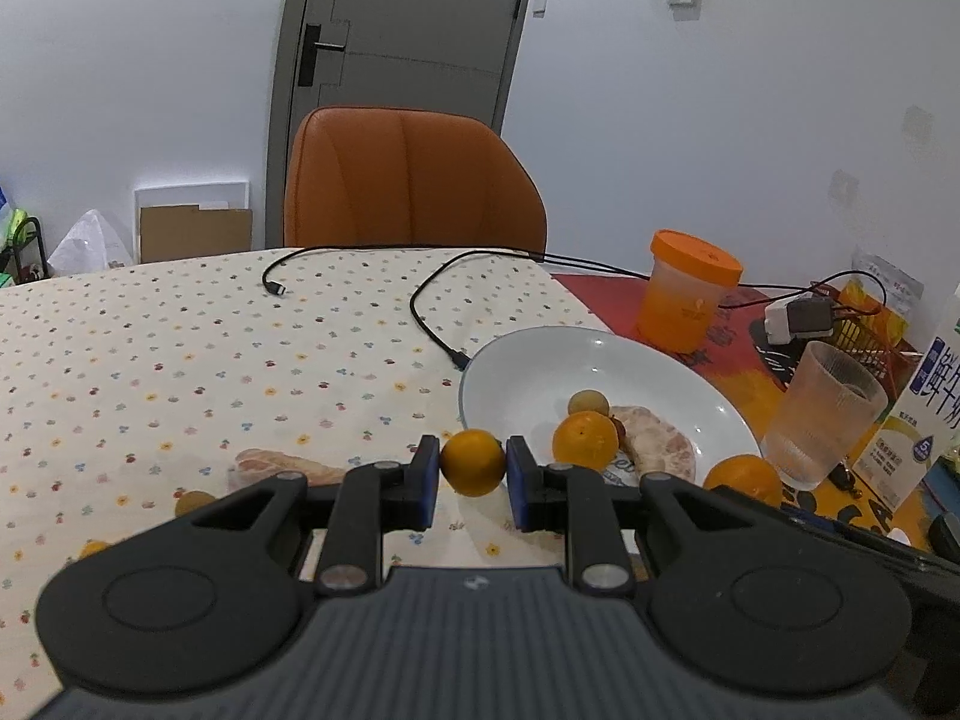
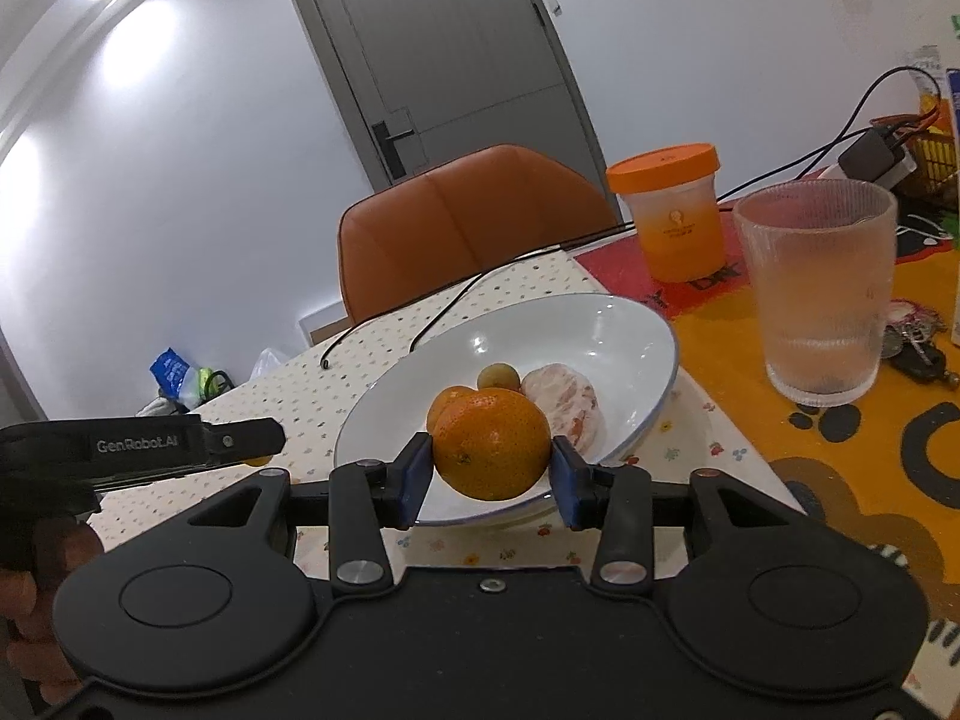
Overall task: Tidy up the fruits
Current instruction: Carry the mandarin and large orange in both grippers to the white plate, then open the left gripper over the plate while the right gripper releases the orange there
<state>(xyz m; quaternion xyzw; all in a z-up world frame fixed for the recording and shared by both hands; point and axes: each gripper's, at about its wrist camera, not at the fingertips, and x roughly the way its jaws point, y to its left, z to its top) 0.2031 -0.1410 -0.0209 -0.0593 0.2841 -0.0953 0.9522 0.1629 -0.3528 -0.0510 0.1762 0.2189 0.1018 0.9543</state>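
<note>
Right gripper: right gripper (image 2: 492, 468) has its jaws closed on a large orange (image 2: 491, 443), held at the near rim of the white plate (image 2: 636, 324).
Left gripper: left gripper (image 1: 473, 483) has its jaws pinched on a small orange (image 1: 473, 462), held above the dotted tablecloth (image 1: 180, 348), just left of the plate's rim.
Step in hand: both fruits look mid-carry toward the plate, neither yet set down.
Plate contents: another orange (image 1: 585, 447), a small yellowish fruit (image 1: 589, 403) and a peeled citrus (image 1: 657, 447) already lie in it.
Left on the cloth: a peeled piece (image 1: 282, 468) sits near the left gripper.
Next move: probably lower each orange into a free spot on the plate, then open the jaws gently so nothing rolls.
Hazard behind: a ribbed glass (image 2: 819, 294) stands near the plate.
</note>
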